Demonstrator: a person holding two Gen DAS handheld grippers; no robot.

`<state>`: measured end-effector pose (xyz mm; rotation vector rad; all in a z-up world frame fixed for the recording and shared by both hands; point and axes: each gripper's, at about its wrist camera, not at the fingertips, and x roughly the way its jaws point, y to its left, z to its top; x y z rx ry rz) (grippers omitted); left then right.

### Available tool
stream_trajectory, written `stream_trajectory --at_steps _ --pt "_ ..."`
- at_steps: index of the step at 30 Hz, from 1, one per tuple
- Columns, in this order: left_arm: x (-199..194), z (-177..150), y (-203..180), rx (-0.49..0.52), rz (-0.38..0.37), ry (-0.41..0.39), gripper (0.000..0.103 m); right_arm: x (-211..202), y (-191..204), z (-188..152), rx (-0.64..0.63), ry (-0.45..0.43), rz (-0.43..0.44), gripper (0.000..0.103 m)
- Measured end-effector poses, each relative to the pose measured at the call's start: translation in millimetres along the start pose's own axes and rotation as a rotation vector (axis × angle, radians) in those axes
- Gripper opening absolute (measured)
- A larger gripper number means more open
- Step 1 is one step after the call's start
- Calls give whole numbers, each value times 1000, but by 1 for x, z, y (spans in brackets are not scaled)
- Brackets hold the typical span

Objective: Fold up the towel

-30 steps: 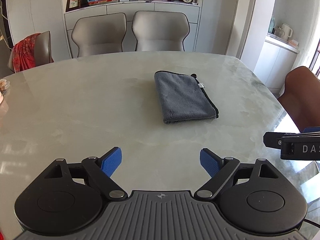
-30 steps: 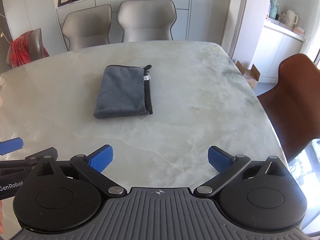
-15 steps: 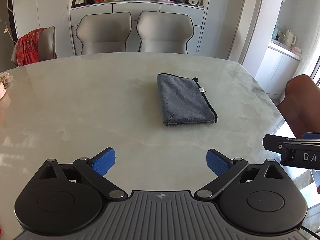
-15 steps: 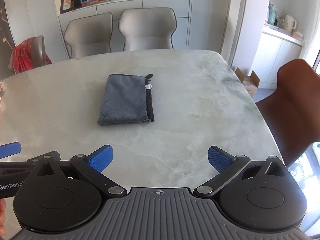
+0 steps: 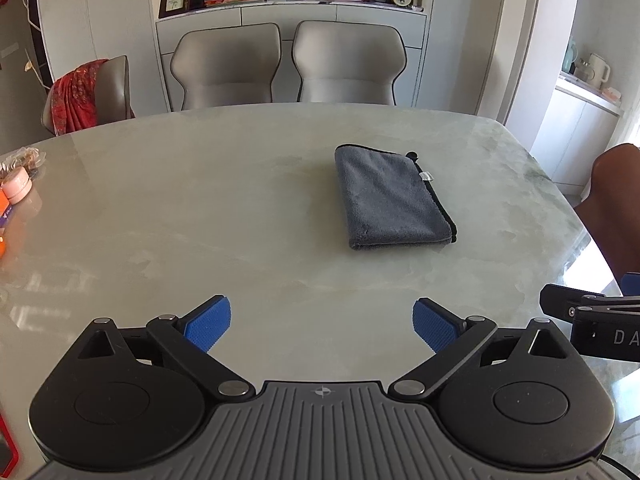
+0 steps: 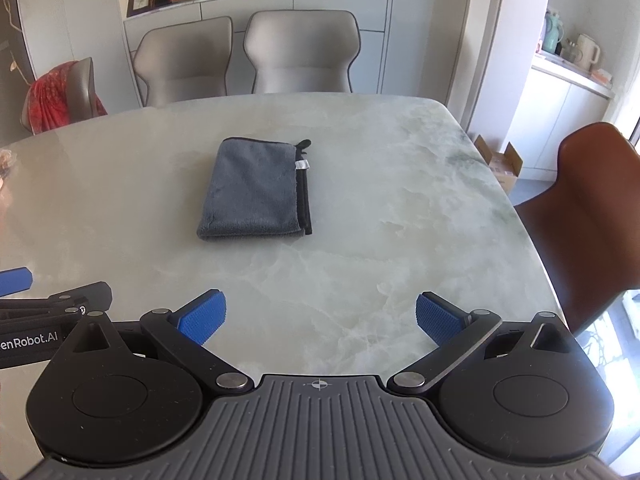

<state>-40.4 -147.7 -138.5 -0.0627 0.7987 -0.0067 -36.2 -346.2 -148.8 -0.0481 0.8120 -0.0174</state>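
Marble table (image 5: 200,208), folded towel (image 5: 390,196) unmoved — left gripper (image 5: 322,322) jaws wider

Both cams sit just behind their own claw, tilted down and fwd across the marble counter (image 5: 200,208) toward the far wall w/ two grey chairs (image 5: 288,64). Left wrist view: own left claw (image 5: 322,326) fills the bottom edge, pads spread wide; the folded grey towel (image 5: 390,198) lies mid-distance, right of centre. Right wrist view: right claw (image 6: 320,320) at the bottom, same towel (image 6: 256,192) left of centre, so this cam sits to the right of the other. Shared: counter top, towel, chairs, sideboard (image 6: 256,4). Each cam also catches the other claw at its frame edge: right claw (image 5: 592,320) at far right, left claw (image 6: 44,312) at far left
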Motion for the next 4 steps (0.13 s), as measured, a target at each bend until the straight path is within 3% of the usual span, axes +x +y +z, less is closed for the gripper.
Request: stream_trajectory --at_steps 4 --pt "-1 -1 0 10 7 -9 100 1 0 -2 -2 -4 -2 102"
